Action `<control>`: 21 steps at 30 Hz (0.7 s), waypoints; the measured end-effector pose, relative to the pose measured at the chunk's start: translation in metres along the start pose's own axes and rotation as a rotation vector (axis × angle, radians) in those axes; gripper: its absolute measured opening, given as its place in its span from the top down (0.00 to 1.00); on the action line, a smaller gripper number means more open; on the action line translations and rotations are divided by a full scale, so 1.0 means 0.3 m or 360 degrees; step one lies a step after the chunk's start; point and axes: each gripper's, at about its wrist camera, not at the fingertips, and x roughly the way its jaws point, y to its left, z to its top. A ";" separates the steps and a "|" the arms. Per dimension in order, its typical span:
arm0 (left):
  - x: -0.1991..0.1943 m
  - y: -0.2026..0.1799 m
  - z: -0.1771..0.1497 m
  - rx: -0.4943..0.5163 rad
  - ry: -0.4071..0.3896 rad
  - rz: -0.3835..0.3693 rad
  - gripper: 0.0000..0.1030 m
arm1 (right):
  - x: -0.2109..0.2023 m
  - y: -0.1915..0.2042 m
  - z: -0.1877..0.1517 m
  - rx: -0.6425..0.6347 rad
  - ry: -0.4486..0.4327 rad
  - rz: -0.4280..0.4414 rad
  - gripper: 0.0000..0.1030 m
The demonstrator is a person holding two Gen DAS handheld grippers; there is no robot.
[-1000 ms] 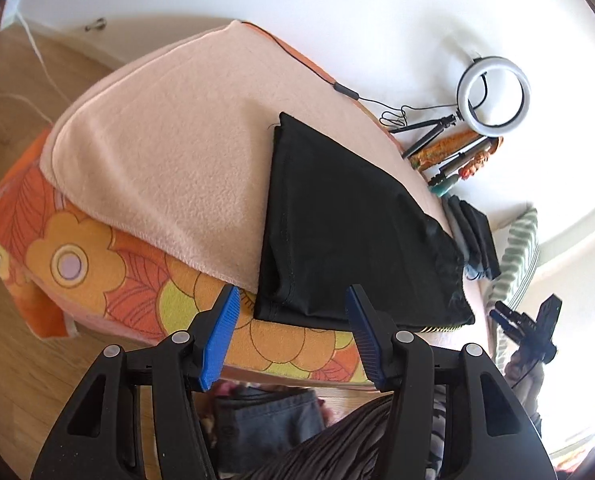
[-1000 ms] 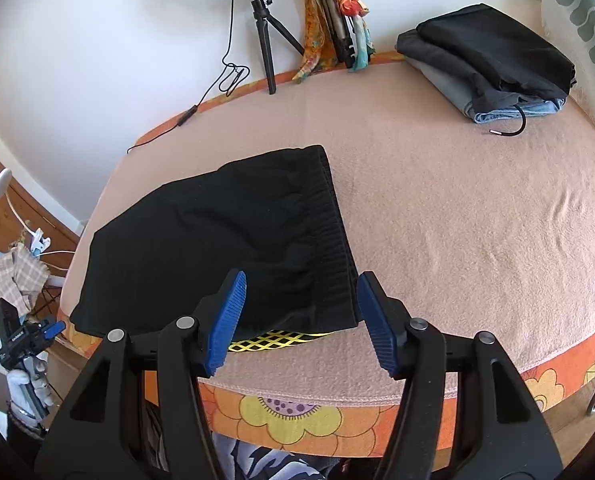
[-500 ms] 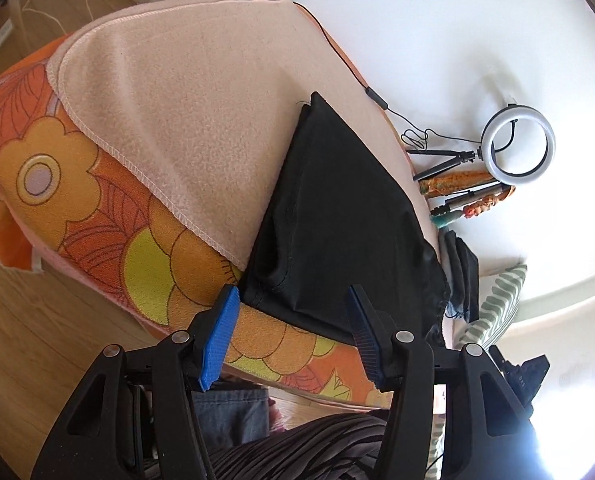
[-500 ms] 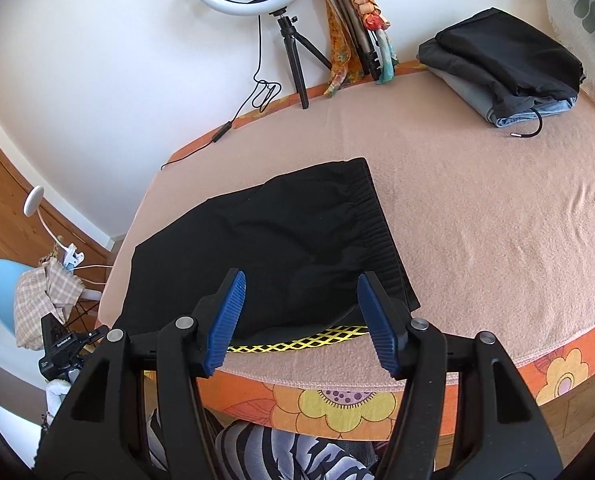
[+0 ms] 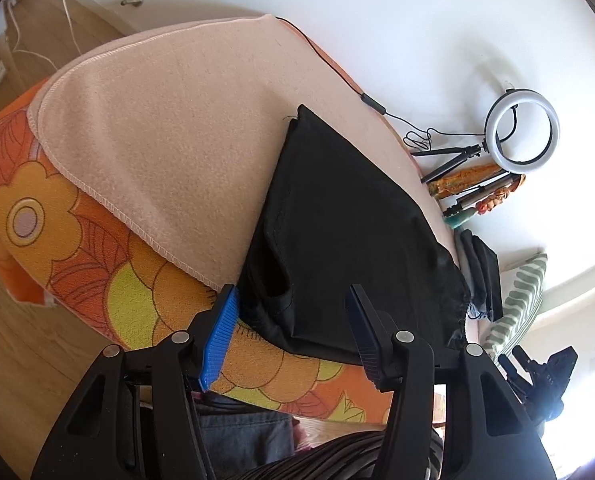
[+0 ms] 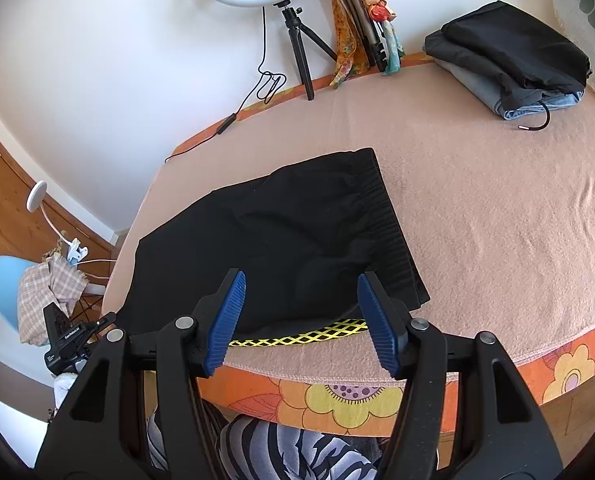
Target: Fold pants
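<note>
While the black pants (image 6: 281, 240) lie flat just ahead of both sets of wide, empty jaws, the left gripper (image 5: 289, 320) and right gripper (image 6: 301, 316) seem poised to grasp the near edge next.

Bright daylight is filling both fisheye views, washing the white wall (image 6: 97, 60) to a near-even glow and blowing out the lower right corner of the left wrist view into white glare. The black pants (image 6: 281, 240) are reading as a dark mass with little fold detail, while the peach blanket (image 6: 497, 220) is showing its fuzzy texture sharply and soft shadows are falling beside the folded clothes pile (image 6: 509, 56). Straight lines are bowing hard toward the rims, dark vignetting is closing the corners, and each claw is sitting close and crisp at the bottom.
</note>
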 end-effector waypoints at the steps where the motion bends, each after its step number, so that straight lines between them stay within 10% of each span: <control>1: 0.002 -0.005 0.003 0.0022 -0.0011 0.0020 0.48 | 0.004 0.004 0.002 -0.0002 0.0005 0.0004 0.40; 4: 0.017 -0.040 -0.002 0.0137 -0.0026 0.0089 0.54 | 0.016 0.027 0.008 -0.0014 0.0019 0.0023 0.40; 6: 0.028 -0.048 -0.014 0.0215 -0.0010 0.0098 0.88 | 0.026 0.057 0.014 -0.0051 0.0028 0.0025 0.40; 19: 0.017 -0.077 -0.042 0.0361 -0.0065 0.0207 0.89 | 0.159 0.372 0.076 -0.0366 0.0177 0.0156 0.40; 21: 0.012 -0.096 -0.041 0.0448 -0.0078 0.0266 0.71 | 0.182 0.438 0.073 -0.0436 0.0187 0.0174 0.40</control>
